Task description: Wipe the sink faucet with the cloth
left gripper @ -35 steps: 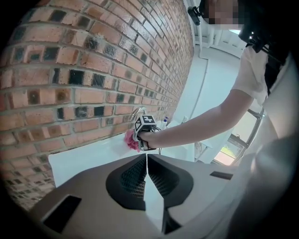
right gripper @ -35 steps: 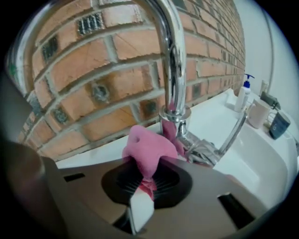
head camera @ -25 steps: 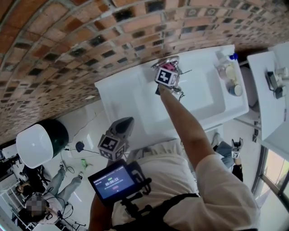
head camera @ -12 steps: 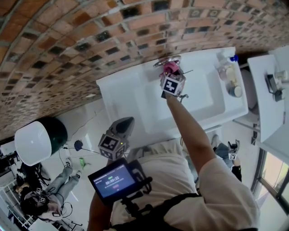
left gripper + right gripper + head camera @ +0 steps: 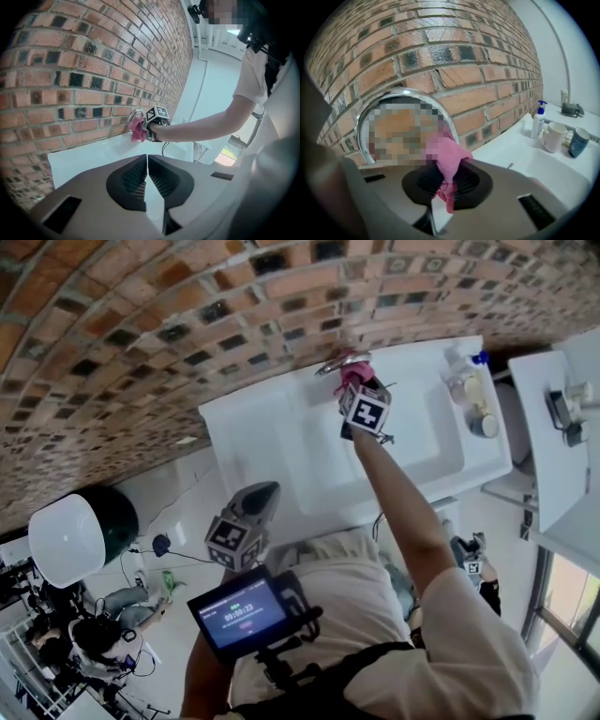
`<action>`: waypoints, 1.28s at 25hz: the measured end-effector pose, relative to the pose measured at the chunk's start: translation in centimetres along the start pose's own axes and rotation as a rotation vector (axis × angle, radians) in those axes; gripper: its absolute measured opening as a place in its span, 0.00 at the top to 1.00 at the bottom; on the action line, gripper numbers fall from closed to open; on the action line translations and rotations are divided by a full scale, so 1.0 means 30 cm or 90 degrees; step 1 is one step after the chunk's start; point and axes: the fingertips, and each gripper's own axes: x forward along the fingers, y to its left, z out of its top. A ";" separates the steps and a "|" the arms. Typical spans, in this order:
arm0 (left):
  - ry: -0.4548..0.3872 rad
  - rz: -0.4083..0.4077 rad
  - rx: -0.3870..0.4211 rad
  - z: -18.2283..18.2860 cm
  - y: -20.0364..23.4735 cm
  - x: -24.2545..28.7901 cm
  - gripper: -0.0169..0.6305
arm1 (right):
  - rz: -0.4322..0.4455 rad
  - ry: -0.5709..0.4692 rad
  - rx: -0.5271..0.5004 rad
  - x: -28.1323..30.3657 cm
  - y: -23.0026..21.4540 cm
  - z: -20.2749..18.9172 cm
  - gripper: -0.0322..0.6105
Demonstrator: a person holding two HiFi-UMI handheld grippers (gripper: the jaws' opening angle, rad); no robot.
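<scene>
pink soft terry cloth [image 5: 449, 157], likely light and limp, best gripped bunched: right gripper [image 5: 443, 187] clamps it against curved chrome faucet [image 5: 408, 93]; left gripper [image 5: 147, 176] closed, empty.

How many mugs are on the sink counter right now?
2: a cream mug beside the pump bottle, a dark blue mug just past it. More could be hidden.

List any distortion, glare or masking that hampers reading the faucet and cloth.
Head view: wide-angle bending curves the brick wall; the white sink looks nearly washed out. Left gripper view: dark rounded corners, a bright window at right. Right gripper view: a mosaic patch overlaps the faucet arch and the top of the cloth; corners dark.
</scene>
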 end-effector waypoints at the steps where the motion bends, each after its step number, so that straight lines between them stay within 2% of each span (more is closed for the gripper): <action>1: -0.001 -0.002 0.002 -0.001 -0.004 0.000 0.98 | 0.005 -0.002 -0.007 -0.004 0.001 0.004 0.86; 10: -0.001 -0.025 0.029 0.028 -0.049 0.025 0.98 | 0.039 -0.057 -0.071 -0.082 0.007 0.087 0.86; 20: 0.005 -0.048 0.040 0.010 -0.093 0.041 0.98 | 0.103 -0.124 -0.201 -0.163 0.093 0.139 0.86; 28: -0.001 -0.053 0.046 0.020 -0.109 0.060 0.98 | 0.128 -0.132 -0.234 -0.209 0.155 0.138 0.87; 32: 0.002 -0.056 0.042 0.019 -0.119 0.073 0.98 | 0.150 -0.140 -0.272 -0.237 0.194 0.127 0.87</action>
